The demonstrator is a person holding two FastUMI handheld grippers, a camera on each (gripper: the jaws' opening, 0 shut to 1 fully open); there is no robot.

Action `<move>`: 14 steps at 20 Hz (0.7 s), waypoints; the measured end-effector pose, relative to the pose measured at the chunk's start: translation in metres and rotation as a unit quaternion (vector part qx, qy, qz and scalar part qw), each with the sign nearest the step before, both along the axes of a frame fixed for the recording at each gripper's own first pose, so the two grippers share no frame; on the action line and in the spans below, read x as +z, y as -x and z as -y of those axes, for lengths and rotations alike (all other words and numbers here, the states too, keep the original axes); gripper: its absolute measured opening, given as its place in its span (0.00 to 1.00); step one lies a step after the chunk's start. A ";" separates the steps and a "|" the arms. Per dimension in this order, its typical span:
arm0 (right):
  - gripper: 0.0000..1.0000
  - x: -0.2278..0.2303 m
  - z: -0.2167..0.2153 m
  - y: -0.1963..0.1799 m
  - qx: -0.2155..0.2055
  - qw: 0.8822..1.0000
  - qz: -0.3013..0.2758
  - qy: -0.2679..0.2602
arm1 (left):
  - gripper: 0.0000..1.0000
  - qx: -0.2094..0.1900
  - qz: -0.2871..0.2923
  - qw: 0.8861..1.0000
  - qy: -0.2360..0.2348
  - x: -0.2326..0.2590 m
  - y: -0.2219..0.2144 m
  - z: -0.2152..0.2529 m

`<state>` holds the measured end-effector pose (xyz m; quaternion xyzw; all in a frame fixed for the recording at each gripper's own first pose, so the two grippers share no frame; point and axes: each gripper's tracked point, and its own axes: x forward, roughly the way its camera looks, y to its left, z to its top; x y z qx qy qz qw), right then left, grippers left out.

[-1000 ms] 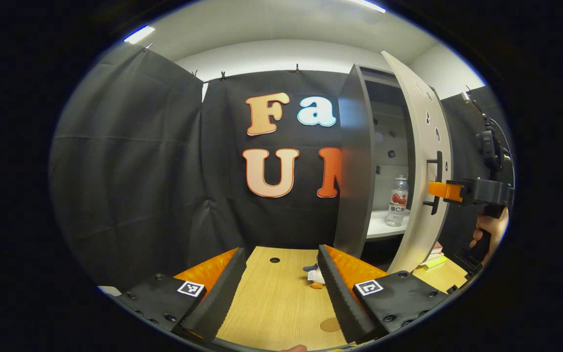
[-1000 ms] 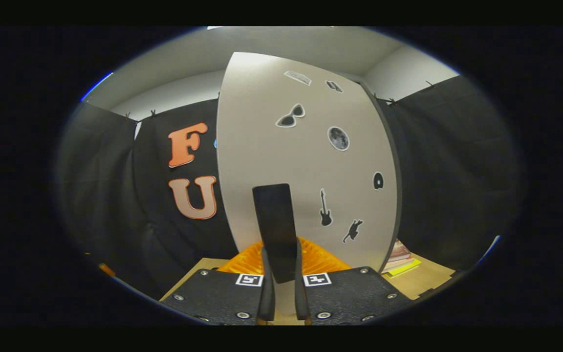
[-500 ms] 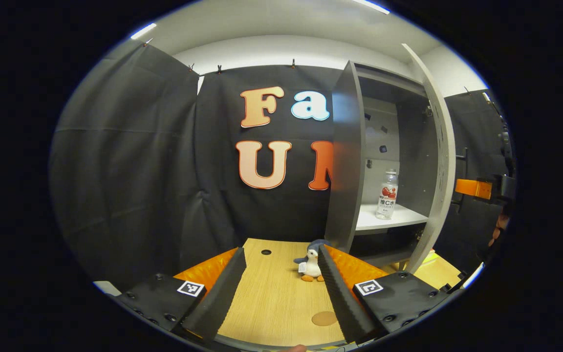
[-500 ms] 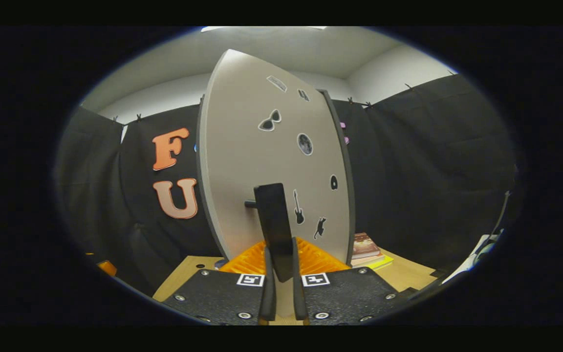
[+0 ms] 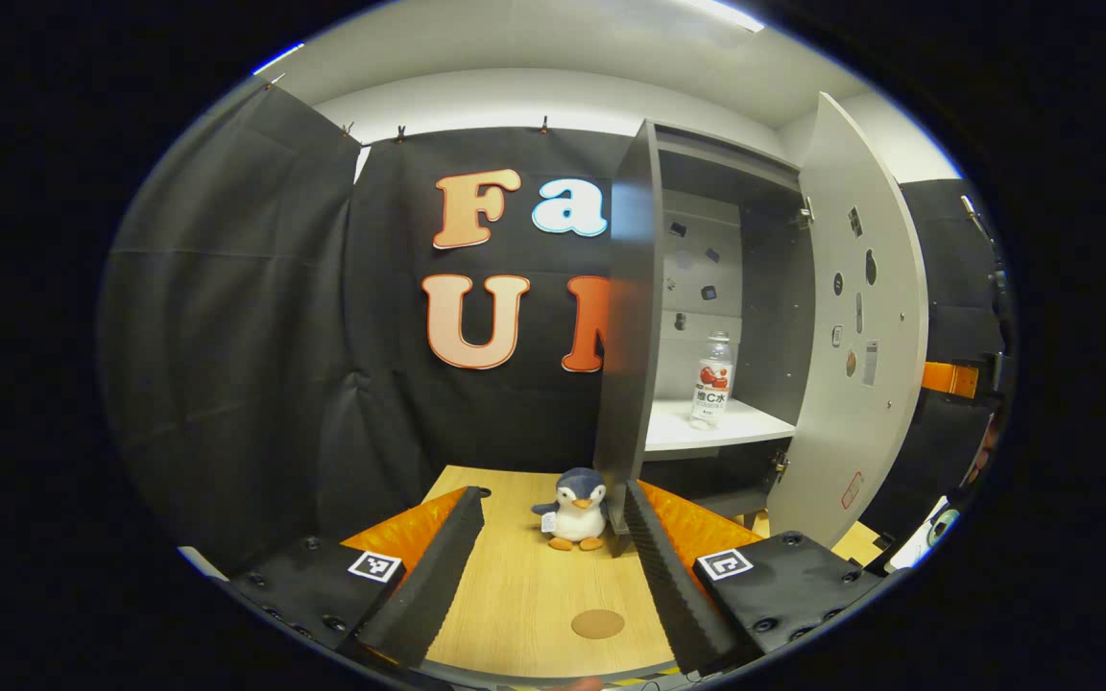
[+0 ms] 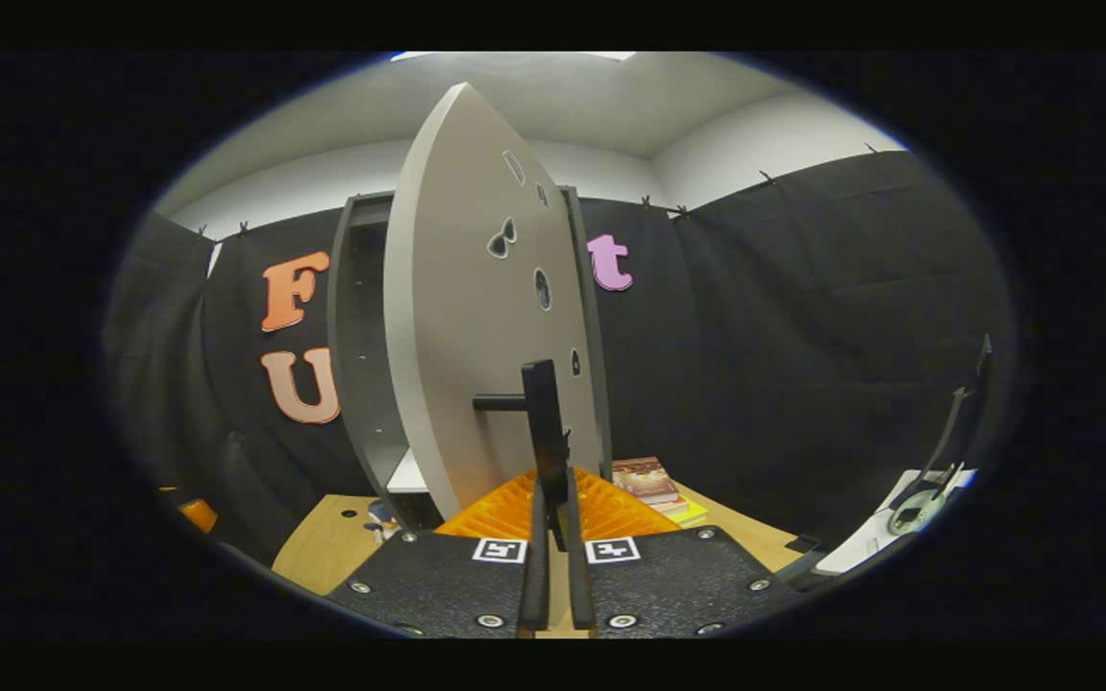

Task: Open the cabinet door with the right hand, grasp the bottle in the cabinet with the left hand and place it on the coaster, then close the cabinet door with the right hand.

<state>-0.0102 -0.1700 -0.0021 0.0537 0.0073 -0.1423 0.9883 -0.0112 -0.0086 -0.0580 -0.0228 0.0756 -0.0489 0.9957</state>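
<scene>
Right gripper view: the right gripper is clamping the door handle, swinging the cabinet door wider than a second ago, exposing the bottle at the shelf's front edge (left gripper is waiting agape).

Cabinet with door swung wide, bottle upright on its shelf, penguin and coaster on table, left gripper spread open, possibly the right gripper behind the door.

Cabinet door open; bottle upright inside; coaster bare
</scene>
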 end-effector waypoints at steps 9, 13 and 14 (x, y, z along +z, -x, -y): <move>0.07 -0.005 0.087 0.018 0.018 1.000 -0.009 -0.001 | 0.94 -0.003 -0.004 1.000 0.016 -0.001 -0.008 0.058; 0.04 -0.007 0.116 0.021 0.059 0.998 -0.002 -0.011 | 0.94 0.003 -0.002 1.000 0.012 -0.001 -0.015 0.082; 0.04 -0.007 0.122 0.022 0.066 0.998 -0.002 -0.013 | 0.96 0.005 -0.002 1.000 0.010 -0.001 -0.016 0.086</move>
